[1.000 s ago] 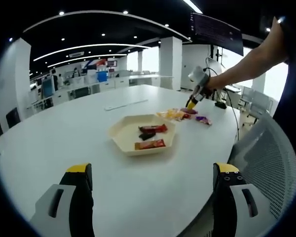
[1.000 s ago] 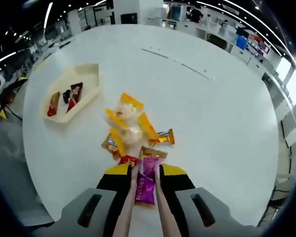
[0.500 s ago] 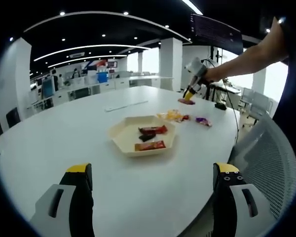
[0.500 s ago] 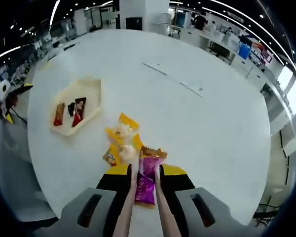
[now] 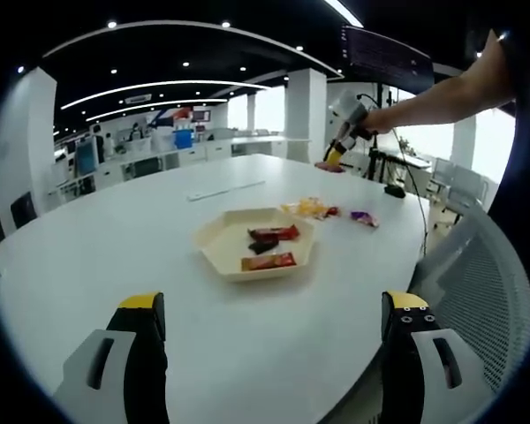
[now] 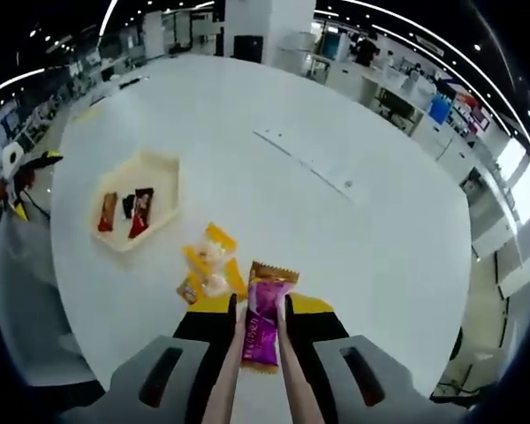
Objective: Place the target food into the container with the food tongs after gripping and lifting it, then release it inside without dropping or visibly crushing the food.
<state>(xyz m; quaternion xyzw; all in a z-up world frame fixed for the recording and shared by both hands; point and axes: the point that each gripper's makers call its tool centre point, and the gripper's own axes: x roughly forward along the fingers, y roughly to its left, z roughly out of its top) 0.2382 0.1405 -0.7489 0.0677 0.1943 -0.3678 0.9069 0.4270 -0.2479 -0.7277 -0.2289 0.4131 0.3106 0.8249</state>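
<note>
Purple snack packet (image 6: 261,325): clamped between my right gripper (image 6: 260,311) tongs, held high above the table (image 6: 353,221), well clear of the tray (image 6: 163,190). Light, crinkly, slippery; grip mid-body gently. My left gripper (image 5: 269,309) jaws stand apart, empty.

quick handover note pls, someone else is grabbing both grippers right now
Right gripper: shut on the purple foil snack packet, lifted high above the round white table.
Left gripper: open, holds nothing, low over the table's near edge.
Cream hexagonal tray: already holds two red wrapped bars and one dark piece.
Yellow-wrapped snack pile: on the table beside the tray; another purple packet lies further along.
Left: carry the held packet over the tray, lower it, release inside without squeezing.
</note>
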